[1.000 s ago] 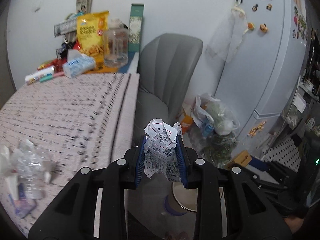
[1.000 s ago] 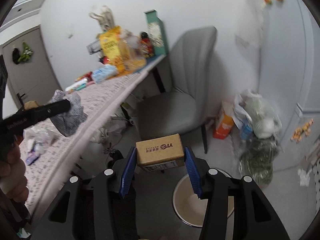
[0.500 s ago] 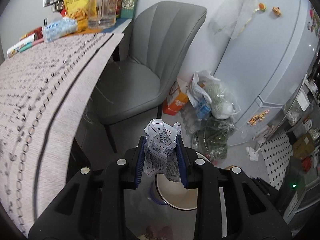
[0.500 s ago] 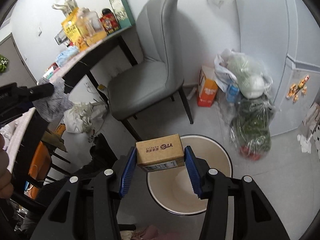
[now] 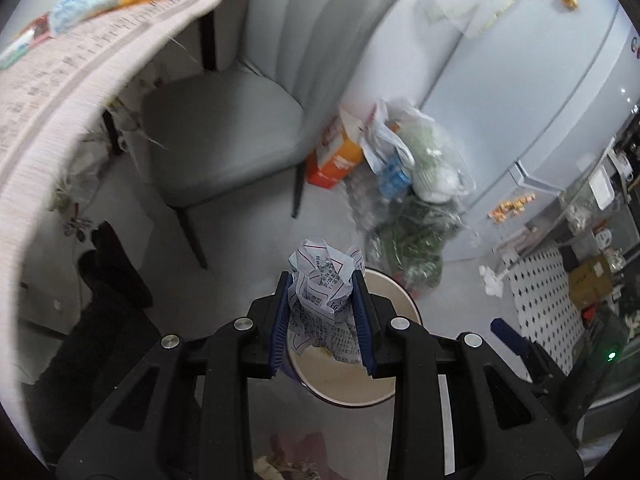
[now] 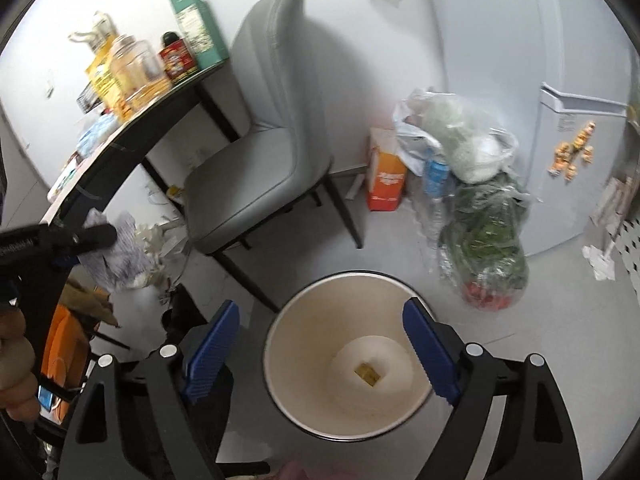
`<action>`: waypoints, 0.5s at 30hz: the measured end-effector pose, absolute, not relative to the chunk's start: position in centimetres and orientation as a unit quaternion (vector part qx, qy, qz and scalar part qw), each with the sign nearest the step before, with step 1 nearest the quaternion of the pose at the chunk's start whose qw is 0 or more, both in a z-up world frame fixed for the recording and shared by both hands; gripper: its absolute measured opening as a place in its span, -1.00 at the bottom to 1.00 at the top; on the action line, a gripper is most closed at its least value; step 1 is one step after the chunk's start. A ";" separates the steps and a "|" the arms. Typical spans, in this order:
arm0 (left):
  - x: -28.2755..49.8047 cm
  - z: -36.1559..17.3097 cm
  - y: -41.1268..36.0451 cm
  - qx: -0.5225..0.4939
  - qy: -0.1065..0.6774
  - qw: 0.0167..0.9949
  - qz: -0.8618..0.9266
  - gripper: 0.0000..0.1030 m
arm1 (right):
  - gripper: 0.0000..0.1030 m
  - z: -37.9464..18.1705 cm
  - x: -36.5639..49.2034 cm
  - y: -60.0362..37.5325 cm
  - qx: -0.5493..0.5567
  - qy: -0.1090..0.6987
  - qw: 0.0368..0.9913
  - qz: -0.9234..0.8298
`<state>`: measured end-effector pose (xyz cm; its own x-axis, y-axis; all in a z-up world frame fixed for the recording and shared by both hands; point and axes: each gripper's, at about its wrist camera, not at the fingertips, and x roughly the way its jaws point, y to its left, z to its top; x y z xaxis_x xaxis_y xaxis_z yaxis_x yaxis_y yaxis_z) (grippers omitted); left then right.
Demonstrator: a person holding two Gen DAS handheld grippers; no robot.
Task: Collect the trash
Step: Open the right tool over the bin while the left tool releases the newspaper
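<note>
With its blue pads spread wide and nothing between them, the right tool (image 6: 320, 354) hangs over the mouth of the round trash bin (image 6: 280, 364); its jaws have just been opening, and a small yellowish box (image 6: 369, 374) lies at the bottom of the bin. In the left wrist view, the left tool (image 5: 322, 312) is clamped on a crumpled printed paper (image 5: 323, 288), both pads pressing its sides, held above the near rim of the same bin (image 5: 408, 304) on the pale floor (image 5: 240, 264). Just beyond the bin, clear bags of greens (image 6: 484, 248) and an orange carton (image 6: 386, 186) crowd the base of the white fridge (image 5: 532, 80). A grey chair (image 5: 240, 120) stands beside the counter (image 5: 60, 80), which carries snack packets and jars. At the left edge of the right wrist view a hand (image 6: 14, 376) grips the left tool's handle.
</note>
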<state>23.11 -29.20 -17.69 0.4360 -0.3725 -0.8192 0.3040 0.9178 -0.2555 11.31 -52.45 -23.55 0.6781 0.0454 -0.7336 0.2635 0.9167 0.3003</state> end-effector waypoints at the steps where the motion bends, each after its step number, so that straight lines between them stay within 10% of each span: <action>1: 23.2 -18.1 -29.7 -0.034 0.496 0.844 -0.204 -0.43 | 0.60 -23.5 11.0 -52.9 0.194 0.397 0.894 -0.069; 8: 23.9 -20.6 -32.8 -0.051 0.534 0.809 -0.241 -0.40 | 0.60 -22.5 9.8 -55.3 0.208 0.389 0.893 -0.090; 15: 24.8 -21.4 -34.1 -0.109 0.559 0.771 -0.285 0.33 | 0.60 -22.7 9.3 -56.3 0.214 0.395 0.888 -0.096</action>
